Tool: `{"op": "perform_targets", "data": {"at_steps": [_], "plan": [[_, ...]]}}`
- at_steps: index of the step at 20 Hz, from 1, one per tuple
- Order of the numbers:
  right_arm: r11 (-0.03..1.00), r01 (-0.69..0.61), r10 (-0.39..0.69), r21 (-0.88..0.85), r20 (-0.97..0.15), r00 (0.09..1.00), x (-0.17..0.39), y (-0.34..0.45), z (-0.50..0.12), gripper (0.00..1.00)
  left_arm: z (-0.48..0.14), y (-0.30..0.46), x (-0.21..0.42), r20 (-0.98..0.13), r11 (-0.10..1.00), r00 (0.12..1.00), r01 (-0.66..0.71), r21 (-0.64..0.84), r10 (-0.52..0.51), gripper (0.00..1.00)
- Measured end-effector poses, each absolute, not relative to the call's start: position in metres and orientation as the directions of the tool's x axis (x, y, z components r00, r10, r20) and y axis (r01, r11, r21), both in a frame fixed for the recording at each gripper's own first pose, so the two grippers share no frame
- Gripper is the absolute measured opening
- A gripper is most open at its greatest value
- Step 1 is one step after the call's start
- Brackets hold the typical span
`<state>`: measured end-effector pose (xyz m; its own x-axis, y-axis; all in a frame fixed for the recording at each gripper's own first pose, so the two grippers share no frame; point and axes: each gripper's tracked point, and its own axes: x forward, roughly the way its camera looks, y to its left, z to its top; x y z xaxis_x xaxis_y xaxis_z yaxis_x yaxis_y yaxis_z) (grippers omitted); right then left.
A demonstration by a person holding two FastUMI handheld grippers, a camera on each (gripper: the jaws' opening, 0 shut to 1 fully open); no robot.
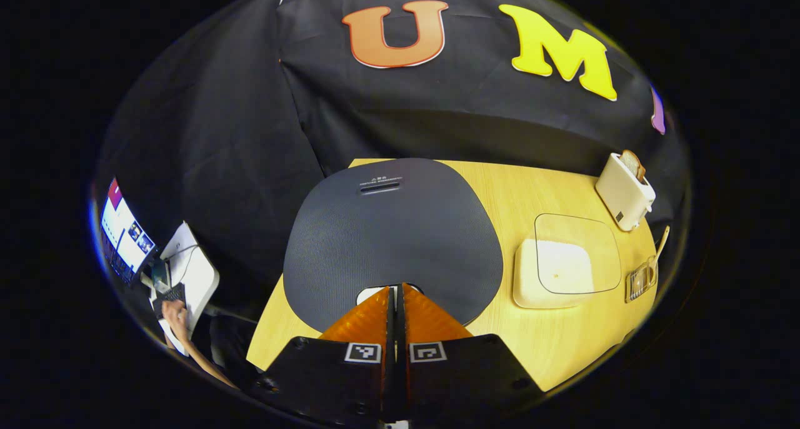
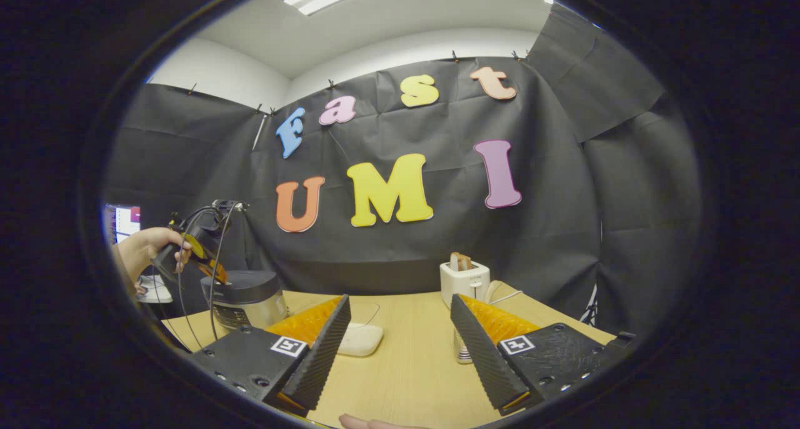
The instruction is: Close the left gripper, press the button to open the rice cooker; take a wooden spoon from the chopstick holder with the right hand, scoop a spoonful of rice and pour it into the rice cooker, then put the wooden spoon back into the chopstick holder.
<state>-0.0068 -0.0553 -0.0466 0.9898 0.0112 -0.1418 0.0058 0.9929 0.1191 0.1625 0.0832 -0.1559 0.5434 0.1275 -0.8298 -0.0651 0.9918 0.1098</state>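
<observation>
On the wooden surface (image 1: 500, 185), the left gripper view looks down on the rice cooker (image 1: 390, 241), lid closed, with the left hand-held gripper (image 1: 395, 291) directly above its near edge, fingers pressed together over the pale button (image 1: 370, 294). To its right lie a rice dish with a clear lid (image 1: 562, 266), a toaster (image 1: 625, 191) and a clear chopstick holder (image 1: 642, 280) with the wooden spoon (image 1: 660, 242) standing in it. The right gripper view adds the side aspect: a hand (image 2: 147, 249) holds the left tool over the cooker, while the right hand-held gripper (image 2: 400, 326) hangs spread and empty, the holder just beyond its right finger
</observation>
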Motion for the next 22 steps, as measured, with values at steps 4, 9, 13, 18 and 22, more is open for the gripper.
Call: {"op": "perform_targets", "data": {"at_steps": [4, 9, 13, 18, 22], "plan": [[0.993, 0.023, -0.006, 0.116, -0.138, 0.990, -0.006, -0.066, -0.043, 0.96, -0.142, 0.086, 0.165, -0.809, 0.993, 0.579, -0.022, 0.114, 0.106, 0.02], [0.990, 0.047, -0.029, 0.134, -0.135, 0.990, -0.007, -0.076, -0.039, 0.96, -0.079, 0.094, 0.181, -0.676, 0.984, 0.716, -0.088, 0.157, 0.173, 0.03], [0.989, 0.071, -0.055, 0.131, -0.124, 0.991, -0.006, -0.088, -0.036, 0.96, -0.048, 0.067, 0.171, -0.649, 0.994, 0.753, -0.069, 0.079, 0.104, 0.03], [0.987, 0.110, -0.093, 0.120, -0.139, 0.986, -0.005, -0.103, -0.039, 0.96, -0.008, 0.068, 0.153, -0.494, 0.994, 0.863, -0.087, 0.061, 0.106, 0.03], [0.983, 0.147, -0.129, 0.112, -0.151, 0.980, -0.003, -0.117, -0.041, 0.96, 0.014, 0.060, 0.128, -0.363, 0.995, 0.927, -0.076, 0.059, 0.092, 0.04]]}}
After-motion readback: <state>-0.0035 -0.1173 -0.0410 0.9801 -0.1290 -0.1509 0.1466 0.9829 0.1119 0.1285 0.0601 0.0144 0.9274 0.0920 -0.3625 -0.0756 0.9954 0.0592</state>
